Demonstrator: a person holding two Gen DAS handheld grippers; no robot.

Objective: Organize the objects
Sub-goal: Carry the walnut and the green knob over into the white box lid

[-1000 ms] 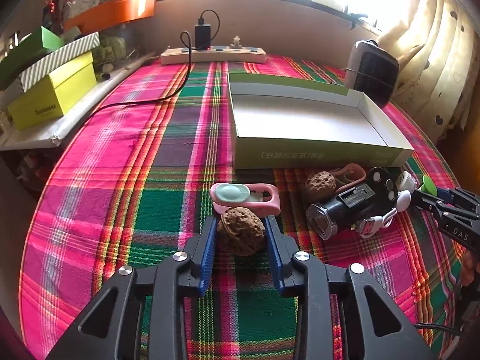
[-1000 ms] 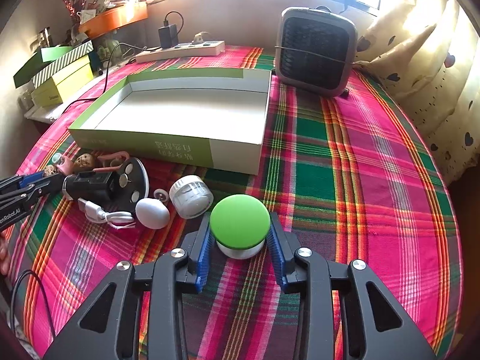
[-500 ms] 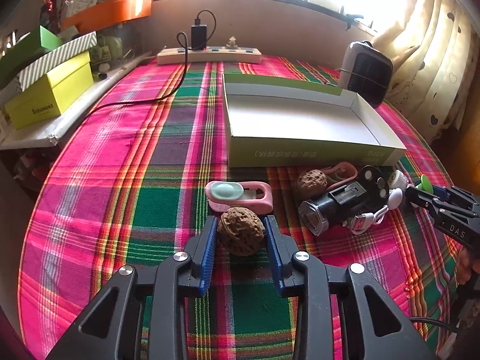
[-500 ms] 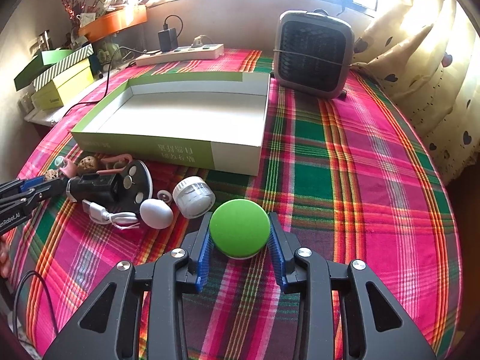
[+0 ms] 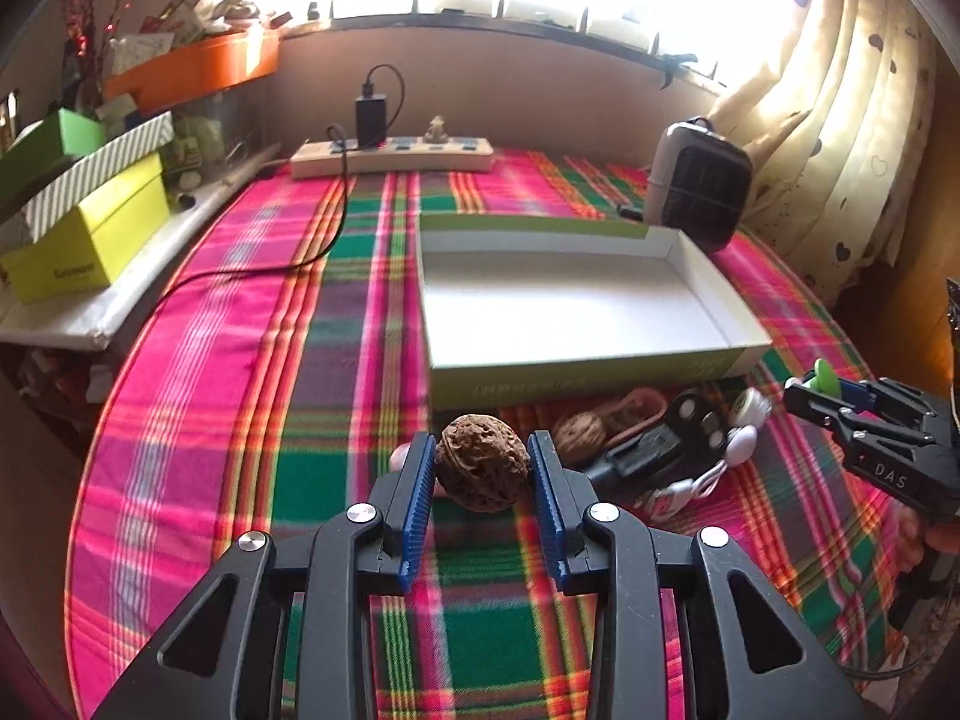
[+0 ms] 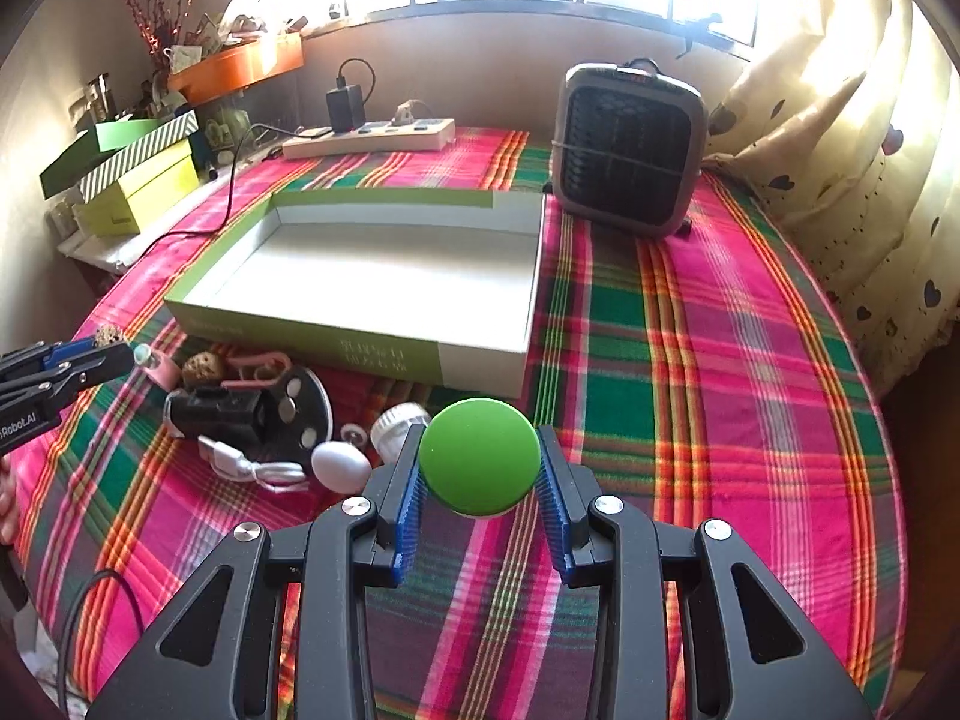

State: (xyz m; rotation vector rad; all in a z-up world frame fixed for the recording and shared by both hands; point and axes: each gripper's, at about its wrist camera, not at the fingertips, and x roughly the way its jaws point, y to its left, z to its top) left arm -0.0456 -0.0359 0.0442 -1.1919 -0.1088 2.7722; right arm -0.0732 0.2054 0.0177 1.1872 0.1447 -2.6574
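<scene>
On the plaid tablecloth (image 6: 690,324) sits one shallow green-sided box (image 6: 384,354), open, its white floor bare. Two walnuts show: one (image 5: 483,471) pinched between the blue pads of the left gripper (image 5: 482,471), the other (image 5: 579,435) lying just in front of the box. The right gripper (image 6: 480,468) clamps one green-topped round knob (image 6: 478,457). Beside it lie one white egg-shaped piece (image 6: 341,465), one white ribbed cap (image 6: 393,423), one black gadget (image 6: 240,414) with a white cable (image 6: 252,468), and one pink strap (image 6: 255,360). One heater (image 6: 630,150) and one power strip (image 6: 369,137) stand farther back.

Compared with a second ago, the left gripper's walnut has lifted clear of the cloth and now hides most of the pink case behind it; the green knob has likewise risen, its white base barely visible.
</scene>
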